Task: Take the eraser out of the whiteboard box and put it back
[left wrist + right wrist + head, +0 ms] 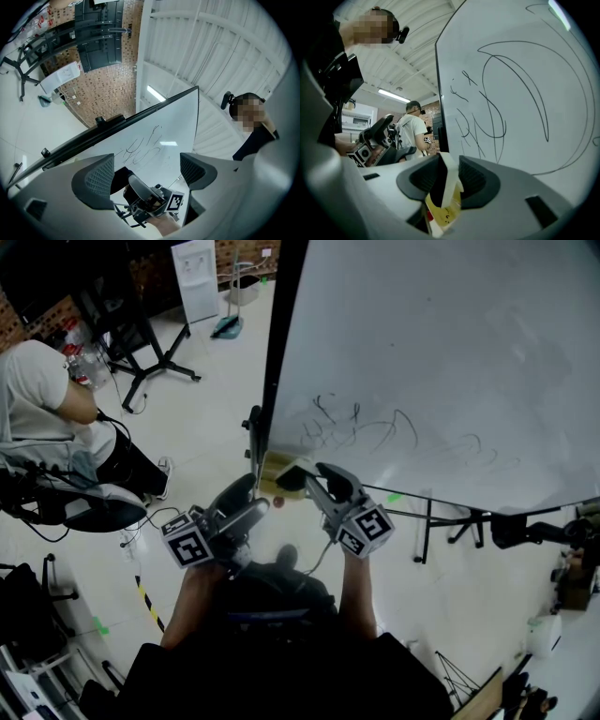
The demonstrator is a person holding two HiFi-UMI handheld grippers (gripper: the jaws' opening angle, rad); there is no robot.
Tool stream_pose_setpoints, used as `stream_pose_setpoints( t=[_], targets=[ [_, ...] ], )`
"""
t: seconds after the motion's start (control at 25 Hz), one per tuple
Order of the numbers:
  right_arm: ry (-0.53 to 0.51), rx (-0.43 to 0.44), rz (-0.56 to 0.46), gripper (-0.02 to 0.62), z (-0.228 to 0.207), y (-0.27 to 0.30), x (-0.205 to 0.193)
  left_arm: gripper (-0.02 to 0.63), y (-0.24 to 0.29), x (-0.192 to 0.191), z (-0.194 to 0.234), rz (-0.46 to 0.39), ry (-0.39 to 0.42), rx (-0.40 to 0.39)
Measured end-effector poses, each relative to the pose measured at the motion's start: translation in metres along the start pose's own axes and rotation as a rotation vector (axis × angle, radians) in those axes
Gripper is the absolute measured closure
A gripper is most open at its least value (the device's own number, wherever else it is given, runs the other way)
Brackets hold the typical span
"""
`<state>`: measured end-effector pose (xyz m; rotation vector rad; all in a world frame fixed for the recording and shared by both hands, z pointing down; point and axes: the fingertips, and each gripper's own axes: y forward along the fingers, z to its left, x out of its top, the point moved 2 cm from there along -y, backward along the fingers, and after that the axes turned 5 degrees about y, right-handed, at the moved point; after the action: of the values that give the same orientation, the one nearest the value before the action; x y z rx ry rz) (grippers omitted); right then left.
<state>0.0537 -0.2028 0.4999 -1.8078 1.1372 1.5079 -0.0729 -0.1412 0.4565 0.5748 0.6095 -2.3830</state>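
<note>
The whiteboard (450,352) with black scribbles stands at the right. A yellowish box (270,474) hangs at its lower left corner. My right gripper (298,476) reaches to that box and is shut on the eraser (445,180), a flat block with one black and one white side, held upright between the pads just above the yellow box (443,213). My left gripper (246,504) hovers a little left of and below the box, open and empty (147,172). In the left gripper view the right gripper (150,201) shows between the open jaws, against the whiteboard (154,136).
A person in a white shirt (37,399) sits at the left among black chairs and cables. Black stand legs (159,362) spread over the pale floor behind. The whiteboard's stand legs (427,521) reach out under the board at the right.
</note>
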Motion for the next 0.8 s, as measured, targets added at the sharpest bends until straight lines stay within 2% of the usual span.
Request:
stream_pose_setpoints(
  t=[0.48, 0.8],
  targets=[
    [-0.102, 0.0, 0.067, 0.44, 0.006, 0.009, -0.018, 0.176, -0.005, 0.0, 0.004, -0.009, -0.004, 0.014],
    [-0.133, -0.002, 0.12, 0.439, 0.009, 0.018, -0.036, 0.176, -0.007, 0.001, 0.005, -0.017, -0.005, 0.017]
  ],
)
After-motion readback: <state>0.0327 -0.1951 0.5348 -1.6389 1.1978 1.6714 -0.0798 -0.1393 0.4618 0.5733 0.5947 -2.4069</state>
